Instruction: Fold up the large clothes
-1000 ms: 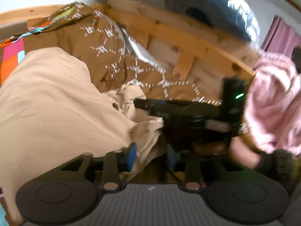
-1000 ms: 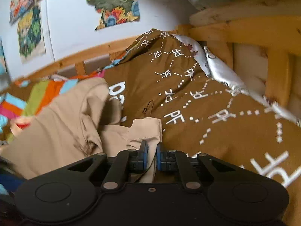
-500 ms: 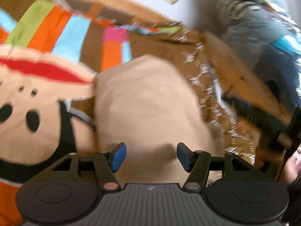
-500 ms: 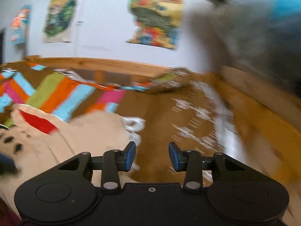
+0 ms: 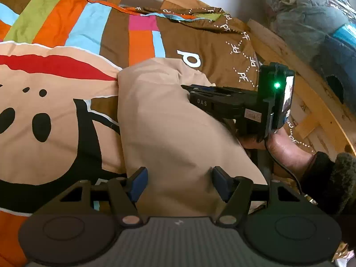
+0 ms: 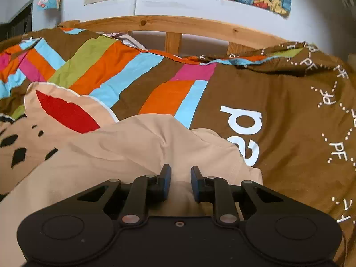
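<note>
garment: beige garment (image 5: 169,133) folded on bedspread (image 6: 289,115), clear room at 9 and 12 o'clock, wooden rail (image 6: 178,25) beyond
left gripper (image 5: 180,183): jaws wide apart, nothing held, over the garment's near end
right gripper (image 6: 180,181): narrow gap, nothing clamped, possibly touching the garment

Black tool (image 5: 179,185) with blue pads (image 5: 138,183), silver pivot screws — other tool (image 6: 180,183) alike — dark fuzzy sleeve (image 5: 340,178).

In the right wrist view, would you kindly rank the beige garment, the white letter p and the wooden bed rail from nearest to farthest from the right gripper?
1. Beige garment, directly ahead of the right gripper.
2. White letter p on the brown duvet, ahead right.
3. Wooden bed rail, far back by the wall.
</note>
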Tool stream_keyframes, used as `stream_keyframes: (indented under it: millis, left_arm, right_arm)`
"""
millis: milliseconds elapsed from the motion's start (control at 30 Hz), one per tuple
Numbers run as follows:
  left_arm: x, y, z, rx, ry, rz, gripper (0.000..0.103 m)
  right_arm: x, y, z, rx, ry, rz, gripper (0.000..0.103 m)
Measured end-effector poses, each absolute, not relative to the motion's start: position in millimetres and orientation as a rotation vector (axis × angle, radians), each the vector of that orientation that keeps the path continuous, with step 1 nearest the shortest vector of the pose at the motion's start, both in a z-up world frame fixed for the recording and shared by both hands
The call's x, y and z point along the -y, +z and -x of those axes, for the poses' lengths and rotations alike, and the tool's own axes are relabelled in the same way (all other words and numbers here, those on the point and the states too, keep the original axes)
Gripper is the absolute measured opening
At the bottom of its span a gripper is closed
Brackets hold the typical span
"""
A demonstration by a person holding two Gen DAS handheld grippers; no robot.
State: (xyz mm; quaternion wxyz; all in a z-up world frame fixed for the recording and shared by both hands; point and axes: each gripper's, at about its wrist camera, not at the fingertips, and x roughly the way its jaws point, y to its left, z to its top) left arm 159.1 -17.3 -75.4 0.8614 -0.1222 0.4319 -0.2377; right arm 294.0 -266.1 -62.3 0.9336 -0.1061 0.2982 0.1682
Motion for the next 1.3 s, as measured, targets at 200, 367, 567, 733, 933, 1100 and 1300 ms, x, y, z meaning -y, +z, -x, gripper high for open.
stream_keyframes:
  millis: [200, 367, 567, 733, 933, 1100, 1300]
  left_arm:
    - [1, -72, -156, -0.917, -0.508, 0.343, 0.072]
    - [-7, -66, -149, -0.934, -0.493, 0.355, 0.074]
    - [-8, -75, -152, -0.987, -0.473, 0.35, 0.078]
    - [-11, -80, -155, -1.004, -0.474, 0.369, 0.078]
    - [-12, -83, -158, -1.011, -0.467, 0.376, 0.085]
    - [-14, -84, -159, -0.995, -0.468, 0.383, 0.094]
    - [-27, -84, -167, -0.932, -0.487, 0.433, 0.101]
  right_arm:
    - [288, -24, -244, -0.527, 0.344, 0.152, 0.025]
    - [300, -3, -178, -0.522, 0.357, 0.06, 0.03]
    - [291, -43, -157, -0.605, 0.297, 0.011, 0.033]
    - [293, -63, -147, -0.562, 0.272, -0.049, 0.035]
    - [295, -66, -146, -0.551, 0.27, -0.062, 0.037]
    - [303, -60, -144, -0.558, 0.253, -0.097, 0.053]
    - [331, -32, -111, -0.477, 0.181, -0.085, 0.085]
